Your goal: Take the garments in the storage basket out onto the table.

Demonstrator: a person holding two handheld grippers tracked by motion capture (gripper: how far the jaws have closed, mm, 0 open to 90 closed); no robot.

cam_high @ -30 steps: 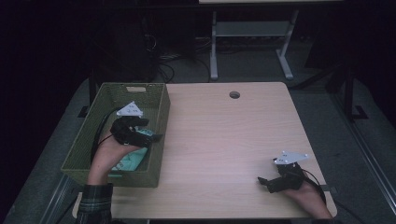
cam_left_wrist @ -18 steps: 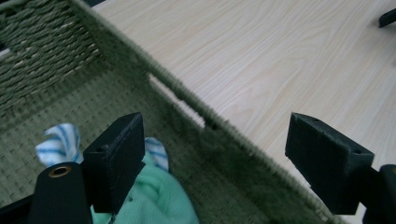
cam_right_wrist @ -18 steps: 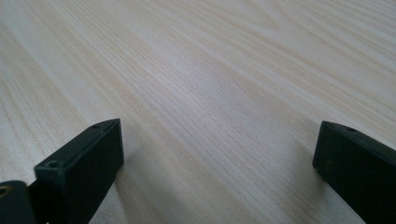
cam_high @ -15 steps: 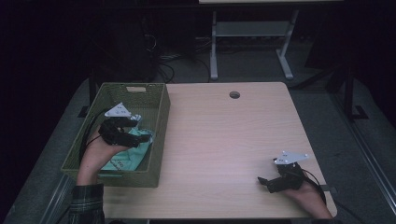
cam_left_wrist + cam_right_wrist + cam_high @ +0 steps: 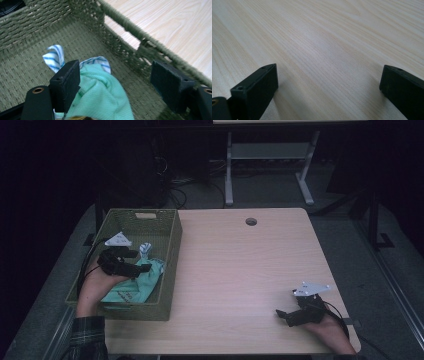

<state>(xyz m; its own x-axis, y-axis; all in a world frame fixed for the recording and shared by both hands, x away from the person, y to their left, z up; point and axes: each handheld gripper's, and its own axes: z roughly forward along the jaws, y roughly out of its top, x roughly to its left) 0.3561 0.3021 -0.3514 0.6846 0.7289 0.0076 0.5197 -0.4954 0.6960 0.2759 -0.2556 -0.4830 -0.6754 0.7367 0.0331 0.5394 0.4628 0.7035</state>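
Pale wooden counter (image 5: pixel 240 270) carries everything. Left tongs (image 5: pixel 117 82), spread wide, hover inside the olive woven basket (image 5: pixel 170 245) over a mint-green cloth (image 5: pixel 102 100) beside a blue-striped white cloth (image 5: pixel 53 58). Right tongs (image 5: pixel 281 316), spread, rest near the counter's edge.

We worked in a dim lab: a bare wooden table (image 5: pixel 240 270), cables (image 5: pixel 175 190) and metal stands (image 5: pixel 270 165) behind.

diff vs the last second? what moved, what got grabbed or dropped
The left tool moved back toward the person's left inside the green woven basket, from over its right wall to above the mint-green cloth. Its jaws are open; nothing gripped. A blue-striped white cloth lies beyond the mint one. The right tool, open on the wooden table, and the basket stayed put.
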